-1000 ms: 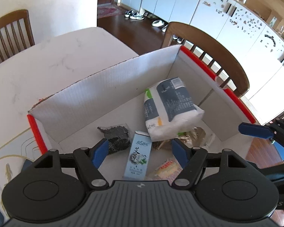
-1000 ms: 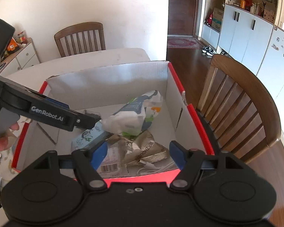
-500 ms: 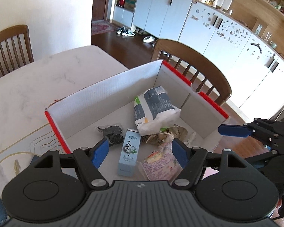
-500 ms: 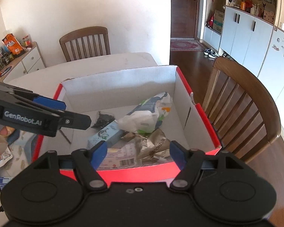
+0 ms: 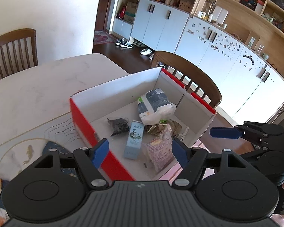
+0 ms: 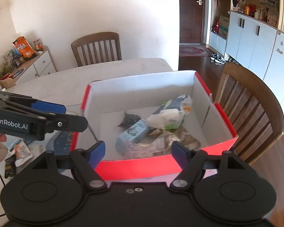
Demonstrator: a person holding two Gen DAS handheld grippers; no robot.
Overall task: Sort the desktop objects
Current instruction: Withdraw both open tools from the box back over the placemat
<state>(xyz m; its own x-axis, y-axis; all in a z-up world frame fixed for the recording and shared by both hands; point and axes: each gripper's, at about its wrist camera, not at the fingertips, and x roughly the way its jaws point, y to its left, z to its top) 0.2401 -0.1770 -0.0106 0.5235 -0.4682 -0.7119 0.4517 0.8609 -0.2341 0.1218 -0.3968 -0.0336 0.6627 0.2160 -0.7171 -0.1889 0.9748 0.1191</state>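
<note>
The left claw (image 5: pixel 140 150) hangs spread and empty; the right claw (image 6: pixel 138 151), its jaws just opening further, holds nothing. On the counter (image 5: pixel 34 94), the red box (image 5: pixel 81 117) contains a tissue pack (image 5: pixel 154 104) and blue carton (image 5: pixel 133 140).

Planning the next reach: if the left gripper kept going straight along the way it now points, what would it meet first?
Probably the light blue carton lying on the floor of the red box, centred between the open fingers of the left gripper. Depth is unclear; the box's near red wall might catch the left finger first.
</note>
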